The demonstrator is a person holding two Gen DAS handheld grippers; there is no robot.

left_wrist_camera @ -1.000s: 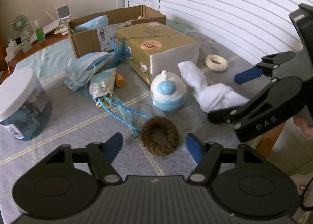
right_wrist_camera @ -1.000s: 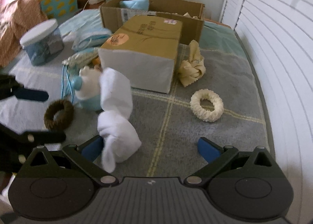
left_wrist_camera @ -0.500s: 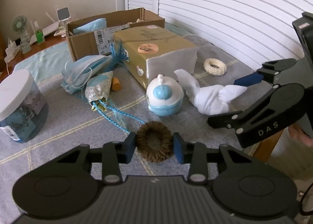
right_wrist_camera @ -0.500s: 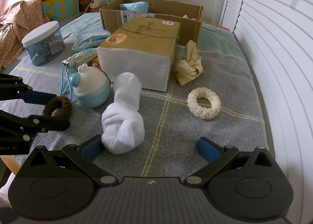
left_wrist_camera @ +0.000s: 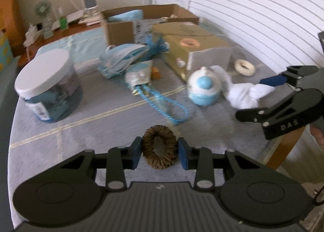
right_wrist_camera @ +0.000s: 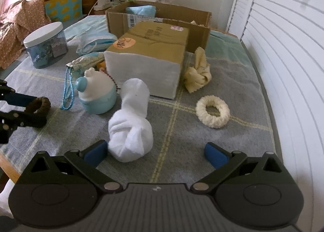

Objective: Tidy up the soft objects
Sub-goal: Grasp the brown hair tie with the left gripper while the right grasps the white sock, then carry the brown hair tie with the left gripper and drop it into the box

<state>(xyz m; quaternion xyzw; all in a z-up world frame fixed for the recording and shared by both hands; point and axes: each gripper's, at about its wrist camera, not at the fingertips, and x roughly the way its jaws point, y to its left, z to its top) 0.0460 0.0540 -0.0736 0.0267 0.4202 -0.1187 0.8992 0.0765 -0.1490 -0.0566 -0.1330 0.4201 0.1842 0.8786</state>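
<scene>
My left gripper (left_wrist_camera: pixel 159 154) is shut on a brown scrunchie (left_wrist_camera: pixel 159 146) and holds it just above the grey cloth; it also shows in the right wrist view (right_wrist_camera: pixel 39 108). My right gripper (right_wrist_camera: pixel 156 154) is open and empty, its left finger beside a knotted white sock (right_wrist_camera: pixel 131 122) lying on the cloth. The sock also shows in the left wrist view (left_wrist_camera: pixel 243 94). A cream scrunchie (right_wrist_camera: pixel 212 111) lies right of the sock. A yellow cloth (right_wrist_camera: pixel 199 73) sits by the tan box.
An open cardboard box (right_wrist_camera: pixel 158 19) stands at the back, a closed tan box (right_wrist_camera: pixel 147 57) before it. A blue-white round pot (right_wrist_camera: pixel 97 94), a pouch with blue cord (left_wrist_camera: pixel 139 73), face masks (left_wrist_camera: pixel 123 57) and a lidded jar (left_wrist_camera: pixel 48 88) sit left.
My left gripper has closed on the brown scrunchie and lifted it slightly, swinging the view left. The white sock has settled on the cloth by my right gripper, which stays open.
</scene>
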